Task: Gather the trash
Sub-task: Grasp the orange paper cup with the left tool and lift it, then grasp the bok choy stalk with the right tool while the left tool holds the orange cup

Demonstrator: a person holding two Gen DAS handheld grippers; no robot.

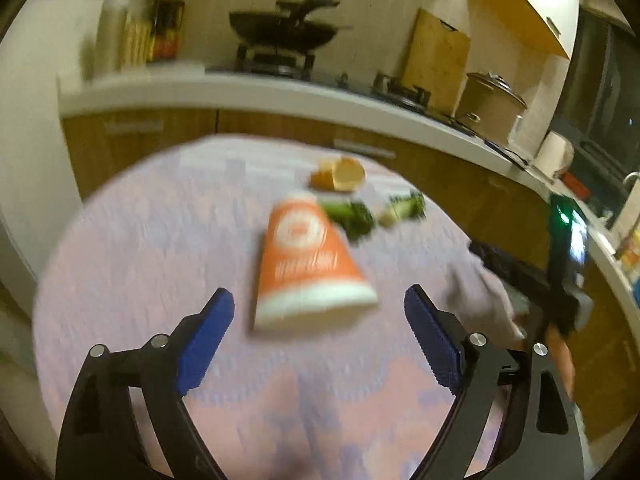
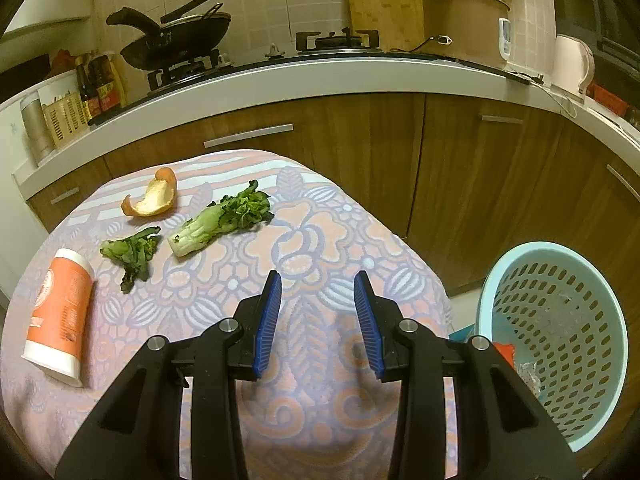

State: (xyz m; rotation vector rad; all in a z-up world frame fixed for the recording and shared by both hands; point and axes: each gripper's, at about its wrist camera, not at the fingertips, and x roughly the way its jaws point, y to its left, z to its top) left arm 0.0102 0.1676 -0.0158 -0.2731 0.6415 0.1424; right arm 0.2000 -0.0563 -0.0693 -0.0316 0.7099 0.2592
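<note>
An orange and white paper cup [image 1: 308, 260] lies on its side on the patterned tablecloth [image 1: 160, 220]; it also shows in the right wrist view [image 2: 58, 316]. My left gripper [image 1: 319, 304] is open, its jaws wide either side of the cup's white rim, just short of it. An orange peel [image 2: 154, 200], a small leafy scrap [image 2: 132, 254] and a larger green vegetable stalk [image 2: 220, 222] lie beyond. My right gripper [image 2: 317, 286] is open and empty above the cloth. A pale blue perforated basket [image 2: 560, 336] stands on the floor to the right, with some trash inside.
A kitchen counter [image 2: 320, 76] with wooden cabinets runs behind the table, carrying a wok [image 2: 176, 44], a pot [image 2: 464, 20], bottles [image 2: 100, 84] and a kettle [image 2: 572, 64]. The left wrist view is motion-blurred.
</note>
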